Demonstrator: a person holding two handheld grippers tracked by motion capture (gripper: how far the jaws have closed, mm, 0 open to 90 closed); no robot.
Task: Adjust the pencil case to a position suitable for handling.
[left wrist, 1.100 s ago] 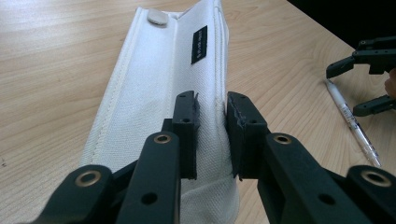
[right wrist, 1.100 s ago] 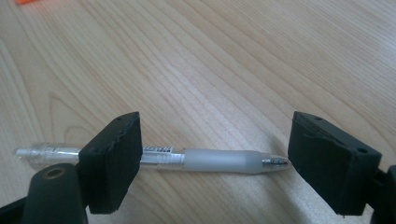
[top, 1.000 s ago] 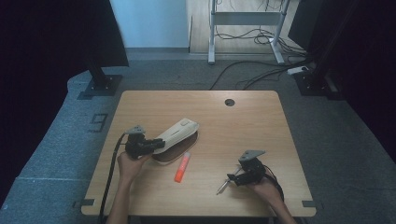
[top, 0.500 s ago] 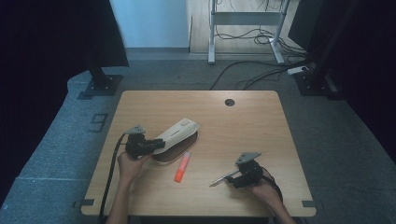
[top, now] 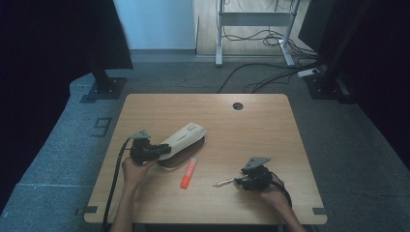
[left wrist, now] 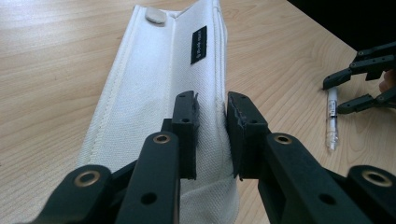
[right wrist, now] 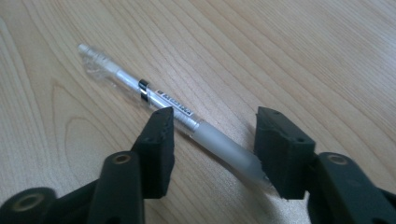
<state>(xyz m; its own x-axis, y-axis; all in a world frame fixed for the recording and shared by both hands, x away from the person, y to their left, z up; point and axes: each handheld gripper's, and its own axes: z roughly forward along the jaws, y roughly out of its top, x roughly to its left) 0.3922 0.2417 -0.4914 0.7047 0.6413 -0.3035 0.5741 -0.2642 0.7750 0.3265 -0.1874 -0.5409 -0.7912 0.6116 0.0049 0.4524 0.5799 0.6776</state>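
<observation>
High view: left gripper point(top: 162, 150) at the near left of the wooden table point(top: 270, 121), clamped on the near end of a white fabric pencil case point(top: 183, 138) that lies slanting away toward the middle; orange marker point(top: 188, 172) just beside the case, on its near right; right gripper point(top: 237, 180) at the near right, with a clear pen point(top: 223, 182) lying flat and pointing left from its tips. Left gripper view: jaws nearly closed, pinching a fold of the woven cloth of the case point(left wrist: 154, 93); soft and light by the look of it, likely to sag and bunch, so best held at a seam or the stiffer edge rather than on loose cloth; pen point(left wrist: 332, 119) and the other gripper off to the right. Right gripper view: jaws half open and just been closing, straddling the pen point(right wrist: 187, 121), whose frosted grip section lies between the pads, not yet pressed as far as can be told. Light, stiff, smooth and round, so probably prone to roll or squirt out; rubbery grip sleeve point(right wrist: 224, 149) judged the surest place to pinch, square across the barrel.
</observation>
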